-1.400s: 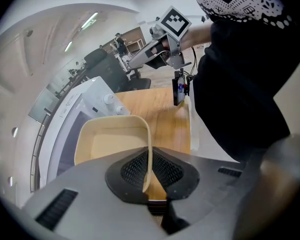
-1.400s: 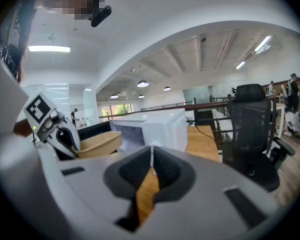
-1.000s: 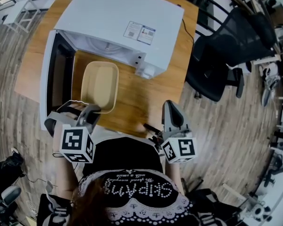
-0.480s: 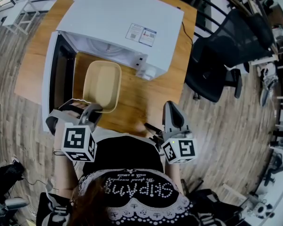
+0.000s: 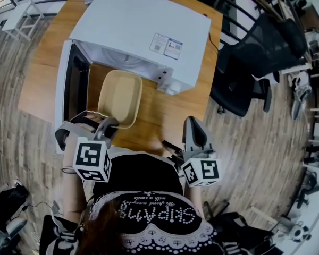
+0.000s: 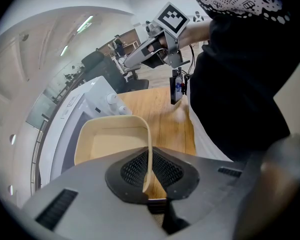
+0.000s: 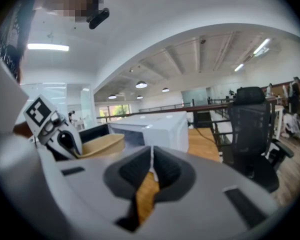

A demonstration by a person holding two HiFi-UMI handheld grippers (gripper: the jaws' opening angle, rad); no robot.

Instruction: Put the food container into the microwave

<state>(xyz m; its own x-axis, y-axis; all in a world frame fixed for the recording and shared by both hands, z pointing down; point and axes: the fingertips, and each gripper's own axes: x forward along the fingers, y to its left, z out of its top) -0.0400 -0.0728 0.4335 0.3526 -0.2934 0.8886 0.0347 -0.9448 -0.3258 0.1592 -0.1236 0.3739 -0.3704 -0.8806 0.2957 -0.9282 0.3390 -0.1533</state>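
While left gripper (image 5: 108, 122) jaws pinch the food container (image 5: 119, 95) rim, right gripper (image 5: 194, 123) jaws meet; microwave (image 5: 128, 30) label (image 5: 166, 45) illegible

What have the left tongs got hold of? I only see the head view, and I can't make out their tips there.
Observer: The left gripper view shows the left tongs shut on the container's near wall, which stands thin and upright between the jaws.
Operator: And the right tongs, are they carrying anything?
Observer: No. In the right gripper view the right tongs are shut with nothing between them; only the table shows beyond.
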